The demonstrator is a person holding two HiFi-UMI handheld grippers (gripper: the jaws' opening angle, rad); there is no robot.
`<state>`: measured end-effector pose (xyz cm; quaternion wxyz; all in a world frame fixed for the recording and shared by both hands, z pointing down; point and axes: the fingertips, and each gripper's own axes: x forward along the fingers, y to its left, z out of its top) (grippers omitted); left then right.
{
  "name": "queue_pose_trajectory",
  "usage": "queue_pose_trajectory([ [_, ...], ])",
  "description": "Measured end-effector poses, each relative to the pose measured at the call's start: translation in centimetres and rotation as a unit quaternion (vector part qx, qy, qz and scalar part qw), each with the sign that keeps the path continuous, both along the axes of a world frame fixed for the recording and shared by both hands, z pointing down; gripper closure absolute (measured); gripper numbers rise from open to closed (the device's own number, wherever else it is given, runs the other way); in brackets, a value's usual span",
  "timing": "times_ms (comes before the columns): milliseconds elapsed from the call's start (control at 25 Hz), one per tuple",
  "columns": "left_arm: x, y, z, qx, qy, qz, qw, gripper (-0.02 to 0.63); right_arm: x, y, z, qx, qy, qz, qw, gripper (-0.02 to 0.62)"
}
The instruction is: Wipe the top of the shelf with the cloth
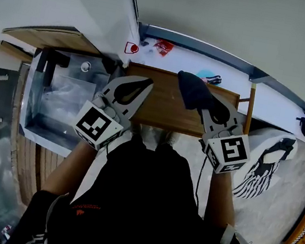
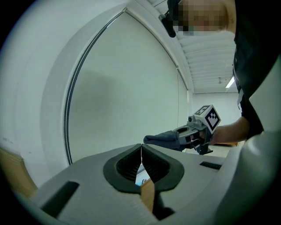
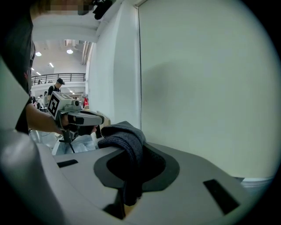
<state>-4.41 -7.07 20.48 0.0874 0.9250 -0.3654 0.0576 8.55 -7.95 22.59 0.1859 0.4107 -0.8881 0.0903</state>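
Observation:
The wooden shelf top (image 1: 162, 100) lies below both grippers, against the pale wall. My right gripper (image 1: 205, 103) is shut on a dark grey cloth (image 1: 192, 89), which bunches out past its tips over the shelf's right half. In the right gripper view the cloth (image 3: 127, 145) drapes over and between the jaws. My left gripper (image 1: 140, 84) hovers over the shelf's left part with its jaws shut and nothing in them; the tips (image 2: 141, 149) meet, and a sliver of wood shows below. The cloth (image 2: 161, 139) in the other gripper shows in the left gripper view too.
A clear plastic bin (image 1: 63, 100) stands left of the shelf. Behind the shelf runs a white ledge with a red item (image 1: 164, 47) and a blue object (image 1: 208, 76). A black-and-white patterned rug (image 1: 265, 162) lies at the right. The wall is close ahead.

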Motion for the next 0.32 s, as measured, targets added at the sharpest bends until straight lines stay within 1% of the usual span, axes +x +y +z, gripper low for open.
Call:
queue_pose_trajectory([
  [80,-0.01,-0.08,0.02,-0.006,0.002,-0.004,1.0000,0.583,-0.01,-0.18,0.16,-0.001,0.002,-0.001,1.000,0.555],
  [320,-0.18,-0.31,0.01,-0.006,0.002,-0.006,1.0000,0.583,-0.08,-0.50,0.31,0.000,0.009,-0.001,1.000,0.555],
])
